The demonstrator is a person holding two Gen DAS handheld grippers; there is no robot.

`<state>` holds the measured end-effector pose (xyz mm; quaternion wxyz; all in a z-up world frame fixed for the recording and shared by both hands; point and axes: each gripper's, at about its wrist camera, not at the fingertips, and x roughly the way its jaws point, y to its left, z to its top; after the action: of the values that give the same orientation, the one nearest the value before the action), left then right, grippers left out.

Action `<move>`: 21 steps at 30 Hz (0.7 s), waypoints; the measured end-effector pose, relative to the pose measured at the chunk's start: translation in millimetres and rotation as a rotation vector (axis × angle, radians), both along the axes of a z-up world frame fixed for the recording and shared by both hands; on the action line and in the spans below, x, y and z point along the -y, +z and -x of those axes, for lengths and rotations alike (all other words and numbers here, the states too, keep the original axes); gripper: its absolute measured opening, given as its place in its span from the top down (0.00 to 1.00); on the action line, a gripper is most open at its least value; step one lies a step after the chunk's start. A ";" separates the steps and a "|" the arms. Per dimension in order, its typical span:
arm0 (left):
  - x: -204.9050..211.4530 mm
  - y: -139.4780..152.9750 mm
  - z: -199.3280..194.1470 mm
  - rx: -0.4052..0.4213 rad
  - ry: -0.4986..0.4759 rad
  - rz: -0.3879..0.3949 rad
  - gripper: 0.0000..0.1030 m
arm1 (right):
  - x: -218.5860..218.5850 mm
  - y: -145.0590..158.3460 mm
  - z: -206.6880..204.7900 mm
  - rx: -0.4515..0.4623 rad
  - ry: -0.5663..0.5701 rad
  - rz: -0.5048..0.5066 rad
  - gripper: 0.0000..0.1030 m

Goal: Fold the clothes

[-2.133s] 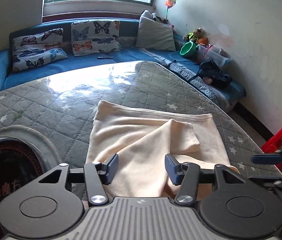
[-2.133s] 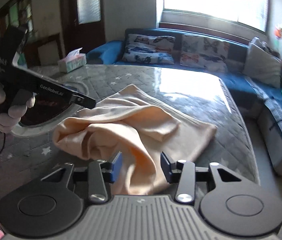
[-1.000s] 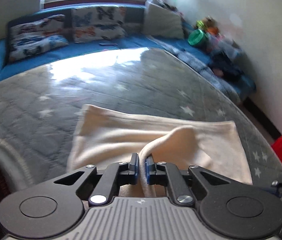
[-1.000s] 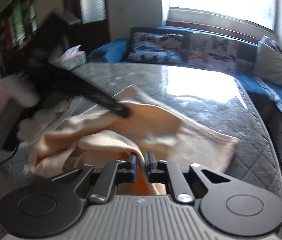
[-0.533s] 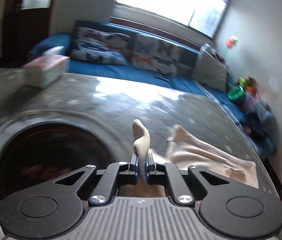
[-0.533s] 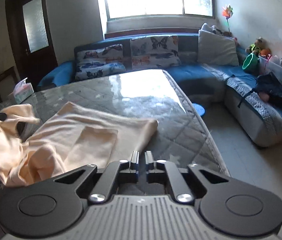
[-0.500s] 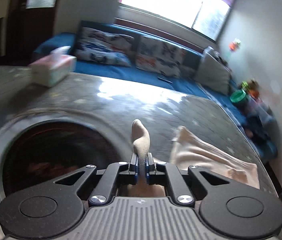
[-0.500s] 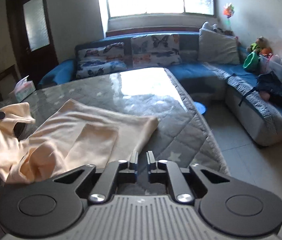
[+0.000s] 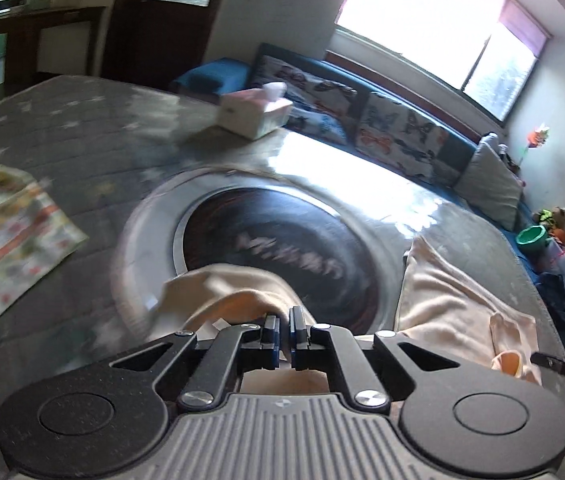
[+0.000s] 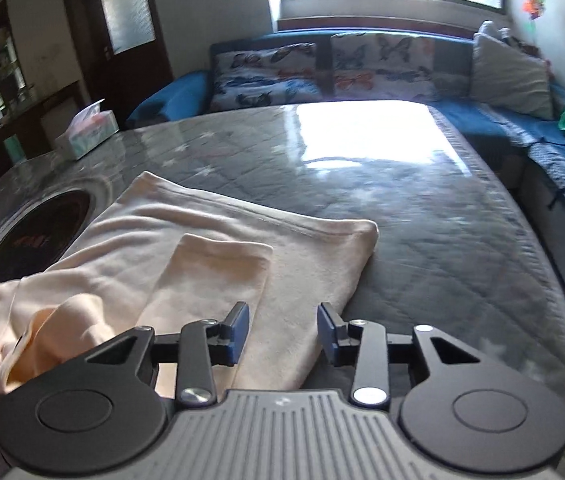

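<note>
A cream garment (image 10: 242,248) lies on the grey quilted table, one sleeve folded across its body. My left gripper (image 9: 285,334) is shut on a bunched part of the cream garment (image 9: 226,292) and holds it over the rim of the round dark inset (image 9: 266,240). The rest of the garment (image 9: 454,304) lies to the right. My right gripper (image 10: 283,330) is open and empty, just above the near edge of the garment. Its tip shows at the right edge of the left wrist view (image 9: 562,364).
A tissue box (image 9: 254,114) stands at the table's far side. A patterned cloth (image 9: 6,232) lies at the left. The round dark inset (image 10: 38,236) is set in the table at the left. A blue sofa with butterfly cushions (image 10: 322,68) runs behind the table.
My right gripper has opened and let go of the garment. My left gripper, still shut on the cloth, has swung left over the round inset.
</note>
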<state>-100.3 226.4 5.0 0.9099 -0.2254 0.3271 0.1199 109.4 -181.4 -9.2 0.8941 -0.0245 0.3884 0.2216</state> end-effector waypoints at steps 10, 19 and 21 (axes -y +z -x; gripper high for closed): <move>-12.7 -16.0 40.2 -0.108 -0.007 0.001 0.86 | -54.3 -5.8 -6.3 0.002 0.081 0.009 0.63; 8.9 9.4 47.8 -0.031 -0.127 -0.073 0.54 | -53.9 7.0 4.7 0.068 0.044 0.025 0.97; 21.0 13.3 40.6 -0.010 -0.202 -0.069 0.51 | -44.0 15.7 12.0 0.100 0.024 0.028 0.97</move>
<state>-140.9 205.3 18.4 0.9228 -0.1594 0.3485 0.0399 97.4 -137.5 6.5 0.9093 -0.0526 0.3457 0.2255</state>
